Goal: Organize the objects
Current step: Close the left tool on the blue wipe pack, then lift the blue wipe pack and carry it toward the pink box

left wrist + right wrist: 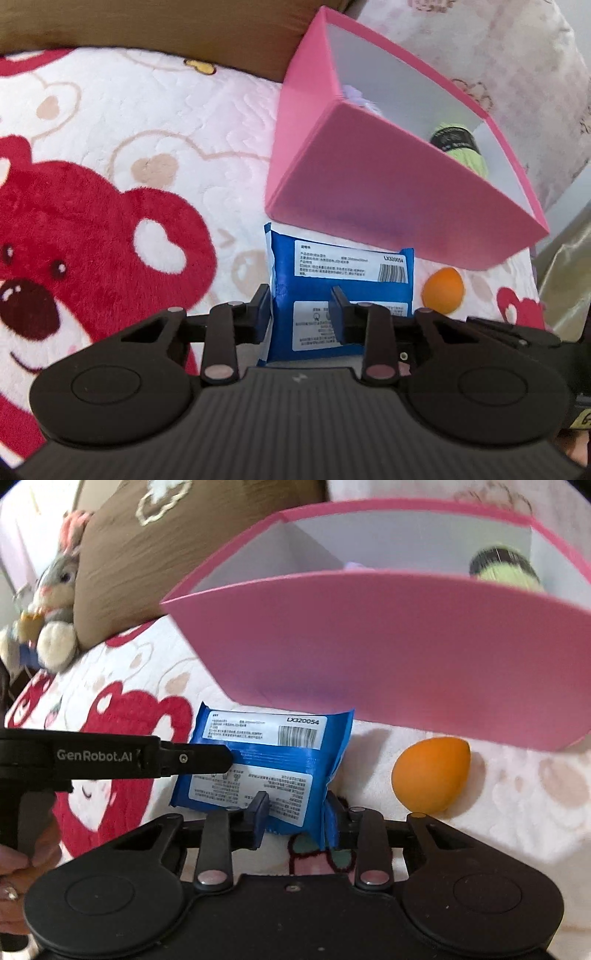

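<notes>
Both grippers are pinched onto the same flat blue plastic packet with white printed labels (340,291), which lies on the fleecy white bed blanket with red bears (110,155), just in front of the open pink cardboard box (369,192). The left gripper (301,314) has its fingers nearly together on the packet's near left portion. The right gripper (297,818) has its fingers closed almost fully on the packet's near right corner, where the wrapper bunches up between them. In the right wrist view the left gripper's finger reaches in from the left and lies across the packet's upper half.

An orange egg-shaped sponge (430,775) sits on the blanket just right of the packet, near the box's front wall. Inside the box a pale green skein of yarn with a black band (506,566) rests at the right end.

The risk, as I judge it, is the soft wrapper: two grips on a slack packet can pull against each other, so it may crumple, tear or slip free on the lift. The box wall stands close behind, so a low lift could catch the rim and tip or push the box. A sideways swing could also knock the sponge rolling.
</notes>
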